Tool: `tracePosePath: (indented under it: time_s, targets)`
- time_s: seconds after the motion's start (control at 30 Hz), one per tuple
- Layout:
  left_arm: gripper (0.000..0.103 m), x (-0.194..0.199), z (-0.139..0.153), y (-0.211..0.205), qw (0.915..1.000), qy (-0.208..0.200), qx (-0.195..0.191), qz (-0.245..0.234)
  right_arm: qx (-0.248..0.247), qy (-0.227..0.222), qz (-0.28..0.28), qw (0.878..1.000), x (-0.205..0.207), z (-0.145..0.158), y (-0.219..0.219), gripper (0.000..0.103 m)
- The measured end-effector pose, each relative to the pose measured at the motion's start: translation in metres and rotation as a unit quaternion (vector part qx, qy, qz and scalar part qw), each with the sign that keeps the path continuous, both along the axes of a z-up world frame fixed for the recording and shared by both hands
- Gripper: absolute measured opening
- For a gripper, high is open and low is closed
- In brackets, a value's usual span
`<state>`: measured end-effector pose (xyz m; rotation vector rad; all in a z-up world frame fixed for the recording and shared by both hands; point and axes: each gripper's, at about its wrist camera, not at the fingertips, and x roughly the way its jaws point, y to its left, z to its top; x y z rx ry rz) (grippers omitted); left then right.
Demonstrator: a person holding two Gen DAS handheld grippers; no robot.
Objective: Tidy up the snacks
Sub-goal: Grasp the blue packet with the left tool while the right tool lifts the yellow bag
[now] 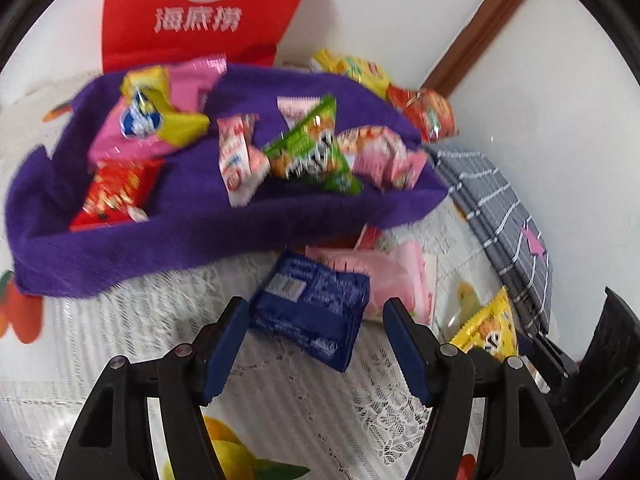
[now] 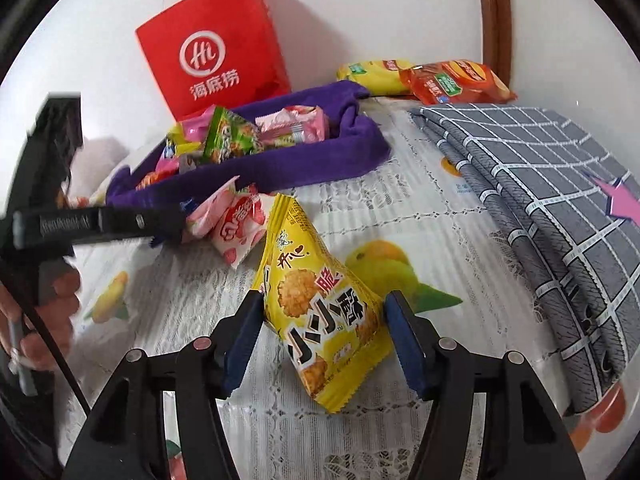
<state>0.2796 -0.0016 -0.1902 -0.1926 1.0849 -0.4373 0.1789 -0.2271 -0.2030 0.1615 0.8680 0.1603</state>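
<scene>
A purple cloth basket point(image 1: 192, 240) holds several snack packets, among them a green triangular one point(image 1: 316, 152); it also shows in the right wrist view point(image 2: 304, 160). My left gripper point(image 1: 316, 320) is open around a dark blue packet point(image 1: 312, 316) lying on the lace tablecloth in front of the basket, beside a pink packet point(image 1: 396, 276). My right gripper point(image 2: 322, 312) is open around a yellow triangular snack packet point(image 2: 320, 304) standing on the tablecloth; its fingers do not visibly press it. The left gripper's body point(image 2: 92, 220) shows at the left of the right wrist view.
A red paper bag point(image 2: 216, 44) stands behind the basket against the wall. A folded grey checked cloth point(image 2: 560, 208) lies on the right. Yellow point(image 2: 372, 76) and orange point(image 2: 456, 80) chip bags lie at the back by a brown door frame point(image 2: 496, 20).
</scene>
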Motion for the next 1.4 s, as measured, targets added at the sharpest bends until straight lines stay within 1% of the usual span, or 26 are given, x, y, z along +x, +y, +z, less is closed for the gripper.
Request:
tracePosePath:
  time_s: [0.03, 0.1, 0.2, 0.27, 0.4, 0.47, 0.5, 0.57, 0.67, 0.7, 0.77, 0.83, 0.87, 0.93, 1.03, 1.13, 1.2, 1.27, 1.4]
  targets:
    - [0.068, 0.000, -0.003, -0.001, 1.0000, 0.003, 0.004, -0.001, 0.011, -0.003, -0.011, 1.000, 0.001, 0.000, -0.004, 0.063]
    - [0.068, -0.001, -0.005, -0.003, 0.9999, -0.008, 0.014, -0.001, 0.025, 0.005, -0.016, 1.000, 0.006, -0.003, -0.007, 0.063]
    - [0.069, -0.004, -0.006, -0.008, 0.9993, -0.023, 0.030, -0.006, 0.032, 0.011, -0.019, 0.999, 0.008, -0.006, -0.007, 0.064]
    - [0.069, -0.006, -0.006, -0.012, 0.9984, -0.034, 0.044, -0.008, 0.028, 0.017, -0.018, 0.999, 0.009, -0.008, -0.006, 0.064]
    - [0.068, -0.007, -0.007, -0.018, 0.9966, -0.052, 0.063, -0.007, 0.001, 0.022, -0.017, 1.000, 0.011, -0.008, 0.003, 0.065]
    - [0.059, -0.006, -0.007, -0.018, 0.9962, -0.059, 0.064, -0.002, 0.000, 0.023, -0.016, 1.000, 0.010, -0.008, 0.003, 0.065]
    - [0.053, -0.005, -0.007, -0.016, 0.9962, -0.060, 0.063, 0.001, 0.005, 0.022, -0.016, 1.000, 0.010, -0.008, 0.001, 0.065]
    - [0.050, -0.003, -0.006, -0.012, 0.9971, -0.058, 0.048, 0.003, 0.019, 0.021, -0.017, 0.999, 0.009, -0.008, -0.003, 0.065]
    - [0.043, -0.002, -0.002, -0.005, 0.9973, -0.063, 0.035, 0.015, 0.035, 0.019, -0.017, 0.999, 0.009, -0.008, -0.008, 0.065]
    - [0.035, -0.003, 0.001, -0.003, 0.9971, -0.068, 0.029, 0.016, 0.037, 0.019, -0.017, 0.999, 0.009, -0.008, -0.008, 0.065]
    - [0.030, -0.004, 0.010, 0.003, 0.9965, -0.079, 0.018, 0.020, 0.037, 0.020, -0.017, 0.999, 0.010, -0.008, -0.008, 0.065]
    - [0.020, -0.005, 0.014, 0.008, 0.9964, -0.082, 0.005, 0.021, 0.031, 0.021, -0.017, 0.999, 0.010, -0.008, -0.006, 0.065]
    - [0.018, -0.005, 0.013, 0.007, 0.9964, -0.082, 0.003, 0.022, 0.027, 0.021, -0.017, 0.999, 0.010, -0.008, -0.005, 0.065]
    - [0.016, -0.003, 0.011, 0.007, 0.9970, -0.075, 0.000, 0.018, 0.019, 0.022, -0.017, 0.999, 0.010, -0.007, -0.003, 0.065]
    - [0.015, -0.004, 0.011, 0.005, 0.9967, -0.079, 0.005, 0.018, 0.015, 0.023, -0.016, 0.999, 0.010, -0.007, -0.003, 0.065]
    - [0.015, -0.004, 0.011, 0.007, 0.9969, -0.075, 0.003, 0.024, 0.015, 0.023, -0.016, 0.999, 0.011, -0.007, -0.003, 0.065]
    - [0.014, -0.004, 0.009, 0.005, 0.9967, -0.076, 0.010, 0.026, 0.014, 0.023, -0.016, 0.999, 0.011, -0.007, -0.003, 0.065]
    - [0.014, -0.006, 0.014, 0.008, 0.9956, -0.085, 0.018, 0.035, 0.013, 0.023, -0.017, 0.999, 0.011, -0.008, -0.003, 0.065]
    - [0.014, -0.008, 0.031, 0.026, 0.9927, -0.104, -0.022, 0.056, 0.010, 0.022, -0.017, 1.000, 0.011, -0.008, -0.002, 0.064]
